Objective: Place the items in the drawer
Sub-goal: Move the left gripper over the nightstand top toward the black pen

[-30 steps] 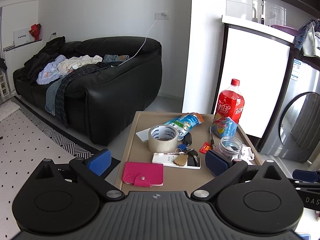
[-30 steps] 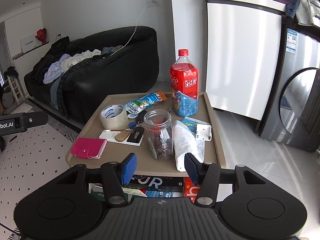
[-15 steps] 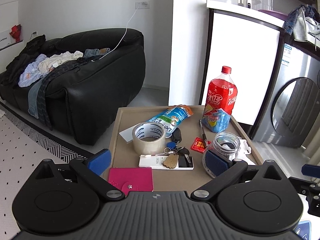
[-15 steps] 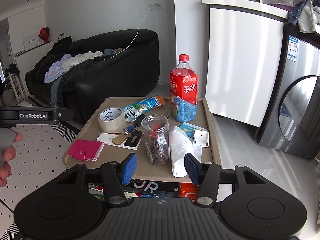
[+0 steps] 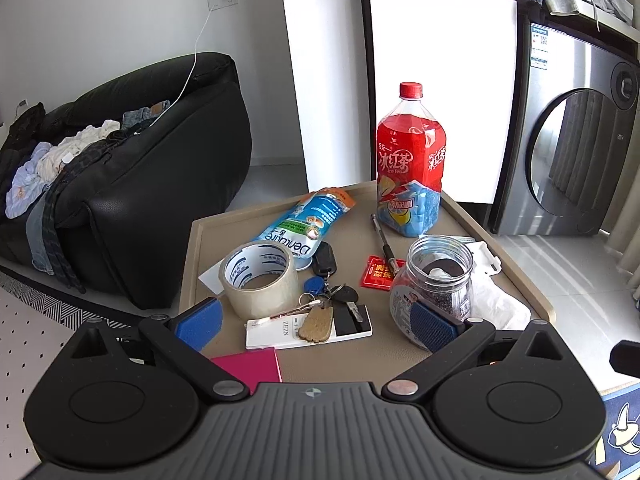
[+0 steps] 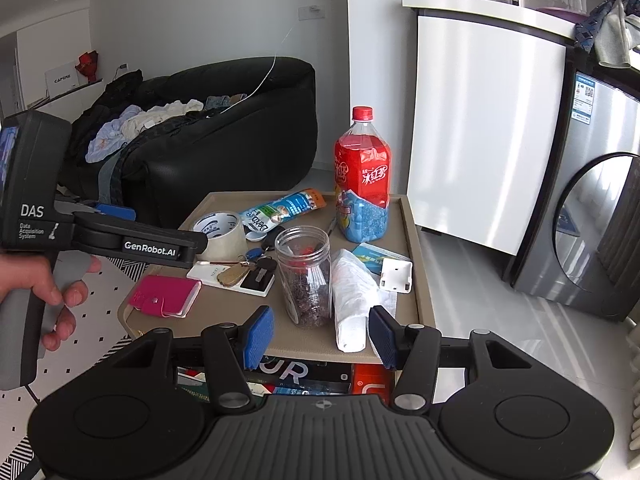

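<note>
Hovering wide open and empty over the table's [image 5: 516,240] near edge: left gripper [image 5: 316,322], right gripper [image 6: 316,334]. Standing near that edge, a clear lidless jar [image 6: 306,276] with dark contents; lying beside it, keys [image 5: 326,300], tape roll [image 5: 260,276], pink wallet [image 6: 164,294].

The left claw [image 5: 312,324] hides most of the pink wallet [image 5: 252,364].
</note>
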`<state>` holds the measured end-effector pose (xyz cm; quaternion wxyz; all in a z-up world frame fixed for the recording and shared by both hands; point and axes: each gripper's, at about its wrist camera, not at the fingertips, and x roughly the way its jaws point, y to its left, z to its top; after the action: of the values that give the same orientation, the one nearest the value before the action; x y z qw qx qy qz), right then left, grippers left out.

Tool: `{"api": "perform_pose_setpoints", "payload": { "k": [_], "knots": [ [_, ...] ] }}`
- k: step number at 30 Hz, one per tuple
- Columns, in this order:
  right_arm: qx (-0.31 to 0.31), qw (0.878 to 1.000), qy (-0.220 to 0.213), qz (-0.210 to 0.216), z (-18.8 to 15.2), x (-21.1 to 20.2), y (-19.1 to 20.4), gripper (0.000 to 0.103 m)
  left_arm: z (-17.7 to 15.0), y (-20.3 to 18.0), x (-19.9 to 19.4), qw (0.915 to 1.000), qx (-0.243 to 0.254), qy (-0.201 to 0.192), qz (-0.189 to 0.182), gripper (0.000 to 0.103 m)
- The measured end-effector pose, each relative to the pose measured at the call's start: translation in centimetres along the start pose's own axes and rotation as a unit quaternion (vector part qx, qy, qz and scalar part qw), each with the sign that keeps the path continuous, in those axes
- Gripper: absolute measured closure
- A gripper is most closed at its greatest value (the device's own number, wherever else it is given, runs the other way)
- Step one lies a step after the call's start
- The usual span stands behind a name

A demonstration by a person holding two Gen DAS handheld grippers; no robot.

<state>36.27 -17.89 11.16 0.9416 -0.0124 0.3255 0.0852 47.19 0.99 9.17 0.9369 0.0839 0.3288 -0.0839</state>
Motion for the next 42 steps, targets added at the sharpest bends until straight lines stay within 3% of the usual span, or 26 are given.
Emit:
{"api": "perform_pose_setpoints", "payload": {
  "k": [14,30,42],
  "knots": [
    [-0.013,1.000,-0.006,-0.013,0.0,-0.5,-0.3,0.046,2.5,0.3,4.2,0.9981,-0.054,0.022,-0.018,0.001],
    [0.002,0.999,-0.006,-0.036,-0.4,-0.6,-2.6,0.046,7.0,-2.5,9.4,0.9965,-0.056,0.041,-0.045,0.001],
    [0.023,0.999,0.003,-0.048,-1.5,-0.9,-4.0,0.046,9.4,-5.1,15.5,0.9946,-0.027,0.085,-0.054,0.001]
  ]
}}
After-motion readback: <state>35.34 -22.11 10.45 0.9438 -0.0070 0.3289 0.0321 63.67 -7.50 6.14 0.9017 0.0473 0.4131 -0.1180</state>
